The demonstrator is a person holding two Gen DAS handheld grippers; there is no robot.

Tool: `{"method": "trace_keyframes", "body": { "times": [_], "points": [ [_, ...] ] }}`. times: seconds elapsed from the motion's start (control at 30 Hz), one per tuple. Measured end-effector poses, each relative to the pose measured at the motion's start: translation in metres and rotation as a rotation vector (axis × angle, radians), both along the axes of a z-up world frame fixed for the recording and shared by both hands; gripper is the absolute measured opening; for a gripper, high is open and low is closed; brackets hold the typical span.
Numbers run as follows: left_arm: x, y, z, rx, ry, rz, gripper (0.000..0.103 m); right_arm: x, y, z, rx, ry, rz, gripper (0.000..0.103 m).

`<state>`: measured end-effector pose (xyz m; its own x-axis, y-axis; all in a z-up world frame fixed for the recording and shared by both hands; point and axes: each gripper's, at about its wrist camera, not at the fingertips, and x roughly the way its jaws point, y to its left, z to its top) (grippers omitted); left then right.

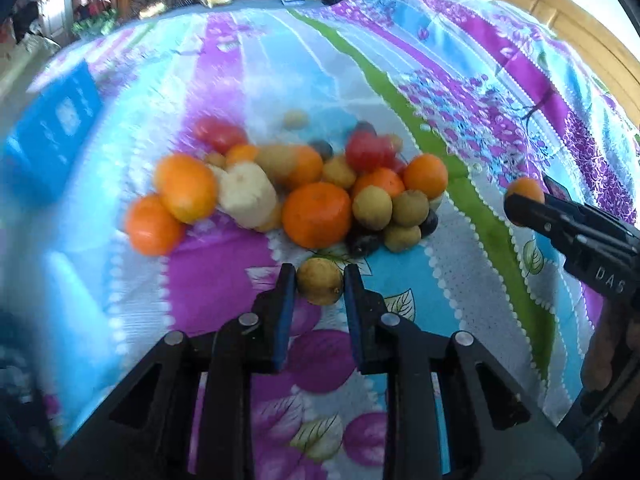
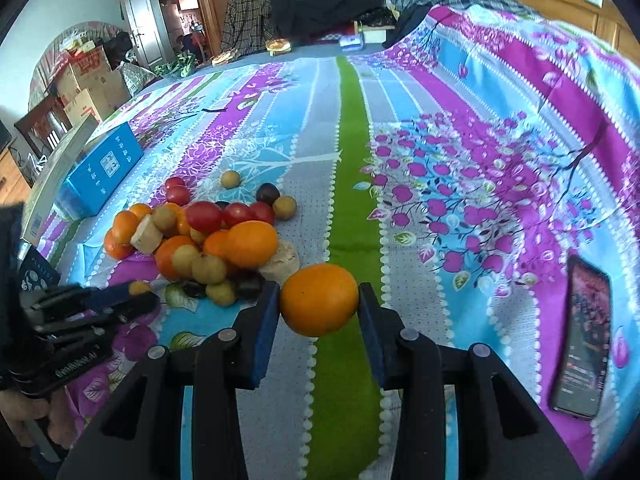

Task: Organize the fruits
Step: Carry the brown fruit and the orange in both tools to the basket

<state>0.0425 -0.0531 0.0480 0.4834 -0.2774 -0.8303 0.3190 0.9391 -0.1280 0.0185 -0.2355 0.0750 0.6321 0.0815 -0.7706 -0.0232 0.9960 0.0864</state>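
Jaws of left gripper [image 1: 320, 280] clamp a small yellow fruit [image 1: 319, 286], right gripper [image 2: 319, 304] an orange [image 2: 319, 305]; carry both gently away from the pile [image 2: 208, 240]

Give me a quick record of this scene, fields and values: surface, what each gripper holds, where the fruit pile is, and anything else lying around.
surface: patterned bedsheet
left gripper: shut on a small tan fruit
right gripper: shut on an orange
pile: mixed fruit, left of the sheet's green stripe; oranges, red tomatoes, tan and dark small fruits, pale chunks
blue box: beyond the pile, to its left
phone: lying on the sheet, far right
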Motion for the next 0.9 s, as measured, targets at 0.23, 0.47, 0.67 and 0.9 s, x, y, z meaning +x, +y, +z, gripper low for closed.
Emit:
{"method": "trace_keyframes", "body": {
  "times": [0.23, 0.47, 0.67, 0.9],
  "points": [
    [-0.012, 0.022, 0.051, 0.03, -0.065, 0.072, 0.025, -0.015, 0.018, 0.03, -0.004, -0.007, -0.005, 0.042],
    [-0.021, 0.047, 0.083, 0.02, -0.097, 0.116, 0.025, -0.021, 0.042, 0.059, -0.006, -0.033, 0.006, 0.042],
    [-0.028, 0.076, 0.107, 0.015, -0.131, 0.178, 0.025, -0.022, 0.072, 0.091, 0.001, -0.075, 0.048, 0.042],
    [-0.036, 0.118, 0.13, 0.001, -0.161, 0.274, 0.025, -0.02, 0.119, 0.119, 0.005, -0.111, 0.128, 0.042]
  ]
}}
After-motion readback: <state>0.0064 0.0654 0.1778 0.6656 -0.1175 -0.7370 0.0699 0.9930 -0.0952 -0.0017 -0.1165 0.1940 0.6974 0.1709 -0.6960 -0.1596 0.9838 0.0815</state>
